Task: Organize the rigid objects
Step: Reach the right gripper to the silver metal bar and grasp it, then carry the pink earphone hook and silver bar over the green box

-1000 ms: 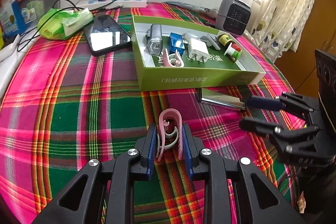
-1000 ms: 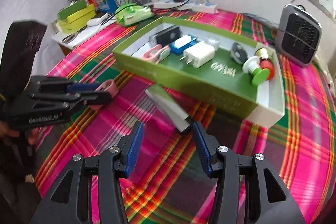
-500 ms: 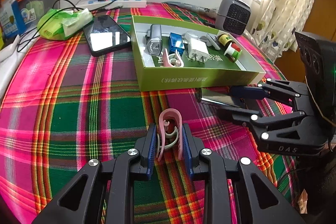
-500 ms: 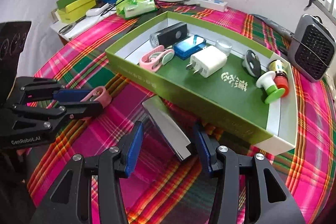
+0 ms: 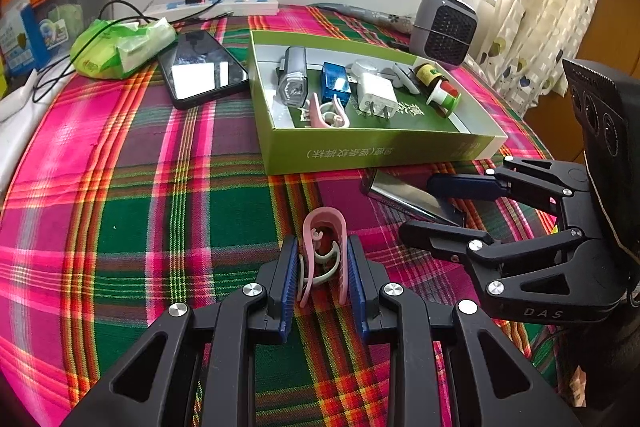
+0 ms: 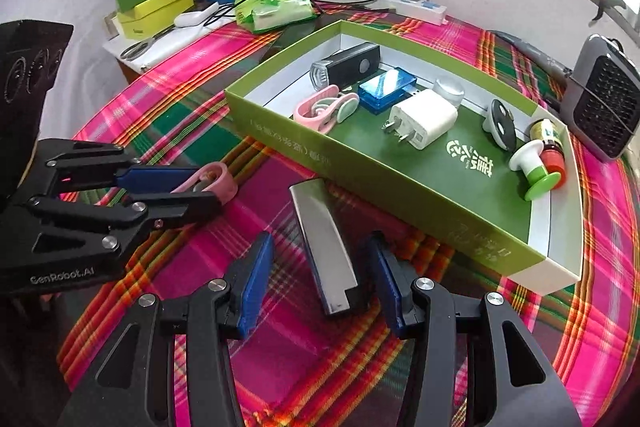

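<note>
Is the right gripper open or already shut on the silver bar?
Open. The right gripper has a blue pad on each side of the silver bar, and tablecloth shows in the gaps between pads and bar.

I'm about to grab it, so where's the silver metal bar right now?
The silver bar lies flat on the plaid cloth, just in front of the green box, between the open right gripper fingers.

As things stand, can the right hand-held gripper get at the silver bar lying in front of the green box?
Probably yes: the right hand-held gripper is open with its fingers on either side of the silver bar, and nothing lies between them.
</note>
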{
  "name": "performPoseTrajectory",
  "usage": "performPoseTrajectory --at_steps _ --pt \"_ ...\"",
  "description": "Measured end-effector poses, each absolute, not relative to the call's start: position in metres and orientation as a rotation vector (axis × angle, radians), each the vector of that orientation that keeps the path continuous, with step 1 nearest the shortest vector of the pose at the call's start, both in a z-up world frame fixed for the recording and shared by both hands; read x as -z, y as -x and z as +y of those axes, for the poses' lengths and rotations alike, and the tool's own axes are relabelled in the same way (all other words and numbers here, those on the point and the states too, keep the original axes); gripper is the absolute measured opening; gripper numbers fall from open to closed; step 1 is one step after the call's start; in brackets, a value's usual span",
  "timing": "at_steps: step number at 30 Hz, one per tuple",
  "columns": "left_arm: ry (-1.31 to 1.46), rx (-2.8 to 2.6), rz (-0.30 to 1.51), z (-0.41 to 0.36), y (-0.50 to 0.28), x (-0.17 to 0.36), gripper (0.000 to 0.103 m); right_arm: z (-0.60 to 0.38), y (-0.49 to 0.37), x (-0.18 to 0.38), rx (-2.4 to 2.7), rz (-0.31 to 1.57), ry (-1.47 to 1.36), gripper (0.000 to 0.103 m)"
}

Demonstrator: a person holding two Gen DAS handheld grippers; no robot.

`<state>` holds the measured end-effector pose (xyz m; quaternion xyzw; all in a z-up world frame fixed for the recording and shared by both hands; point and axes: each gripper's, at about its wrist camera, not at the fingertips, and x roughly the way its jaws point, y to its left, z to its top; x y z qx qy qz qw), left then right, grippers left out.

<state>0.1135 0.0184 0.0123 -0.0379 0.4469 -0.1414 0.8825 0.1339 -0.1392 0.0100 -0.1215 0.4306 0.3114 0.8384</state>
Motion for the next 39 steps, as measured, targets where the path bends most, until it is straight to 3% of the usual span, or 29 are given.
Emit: performPoseTrajectory --at_steps 4,9,19,39 --pt "0.067 0.289 0.930 0.016 -0.113 -0.012 0.023 -0.137 -0.133 -0.010 -0.641 0.899 0.272 0.047" --pt "0.050 0.281 0.928 0.013 -0.112 -0.012 0.023 -0.143 -0.134 -0.010 -0.612 0.896 0.252 0.033" --pt "0.041 0.275 0.927 0.013 -0.113 -0.012 0.023 -0.140 -0.128 -0.010 -0.616 0.886 0.269 0.025" --pt "0.016 0.250 0.924 0.010 -0.111 -0.012 0.022 -0.144 -0.123 -0.012 -0.595 0.886 0.245 0.024"
